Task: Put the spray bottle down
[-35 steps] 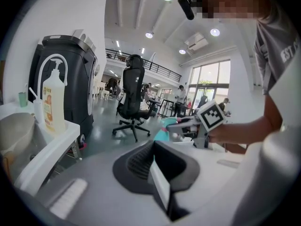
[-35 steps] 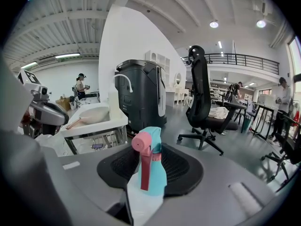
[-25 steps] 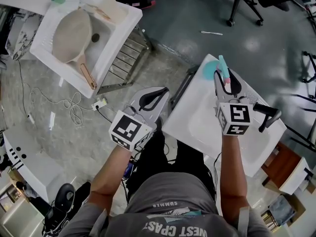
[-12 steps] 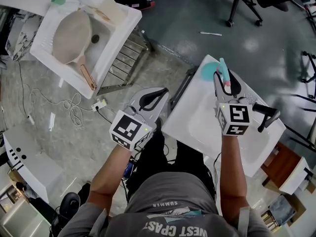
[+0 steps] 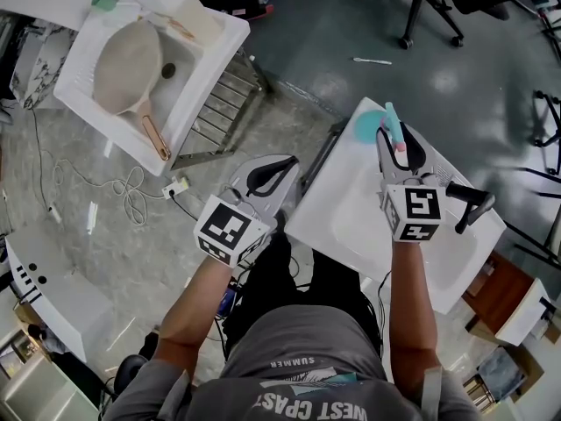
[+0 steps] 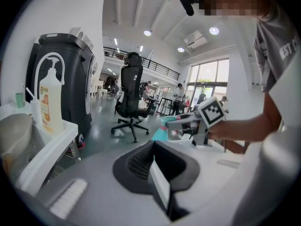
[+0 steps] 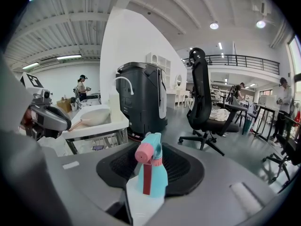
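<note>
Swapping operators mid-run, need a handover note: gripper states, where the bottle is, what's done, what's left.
Left gripper: jaws shut, empty, held beside the white sink.
Right gripper: jaws have just been opening; the spray bottle stands between them, apparently released.
Bottle: upright on a corner of the sink's top.
Done: bottle looks set down.
Left: back the right gripper away without tipping it.

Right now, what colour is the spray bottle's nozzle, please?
Pink; the nozzle shows best in right gripper view.

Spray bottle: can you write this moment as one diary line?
spray bottle: between jaws of right gripper, at white sink's corner | right gripper: jaws just opened | left gripper: shut, empty
</note>
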Tool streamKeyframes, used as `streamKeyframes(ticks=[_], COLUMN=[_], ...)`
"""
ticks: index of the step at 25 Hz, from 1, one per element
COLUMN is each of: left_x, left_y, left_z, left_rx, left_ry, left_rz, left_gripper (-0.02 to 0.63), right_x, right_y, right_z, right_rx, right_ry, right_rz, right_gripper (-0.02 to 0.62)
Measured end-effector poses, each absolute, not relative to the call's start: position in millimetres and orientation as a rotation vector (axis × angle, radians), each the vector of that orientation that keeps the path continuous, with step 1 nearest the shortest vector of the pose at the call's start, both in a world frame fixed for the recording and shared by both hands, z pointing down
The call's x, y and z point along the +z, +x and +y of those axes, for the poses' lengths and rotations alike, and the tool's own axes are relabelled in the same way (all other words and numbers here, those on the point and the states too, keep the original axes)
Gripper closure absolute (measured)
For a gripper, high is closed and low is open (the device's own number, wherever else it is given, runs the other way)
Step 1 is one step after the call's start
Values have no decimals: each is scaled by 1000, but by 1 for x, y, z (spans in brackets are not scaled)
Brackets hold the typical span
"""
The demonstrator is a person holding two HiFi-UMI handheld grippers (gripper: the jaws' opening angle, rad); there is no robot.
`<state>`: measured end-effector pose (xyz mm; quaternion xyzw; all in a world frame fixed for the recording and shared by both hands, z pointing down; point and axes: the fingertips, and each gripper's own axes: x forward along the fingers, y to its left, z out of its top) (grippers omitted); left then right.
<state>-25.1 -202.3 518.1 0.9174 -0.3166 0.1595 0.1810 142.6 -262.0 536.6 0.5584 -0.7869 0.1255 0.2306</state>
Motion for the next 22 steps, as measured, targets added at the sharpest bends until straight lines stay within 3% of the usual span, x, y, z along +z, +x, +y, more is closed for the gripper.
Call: streamKeyframes(ticks=[22], left_x=[478], left_y=[-15], left_z=[-176], left_rx=[427], left_ry=[2634], left_rz=[-919], left_gripper=[604], right_x=[482], right_y=[165], right_z=[-227], right_rx=[283], right_ry=[1605], right_rz=[-2188], right_gripper=[448])
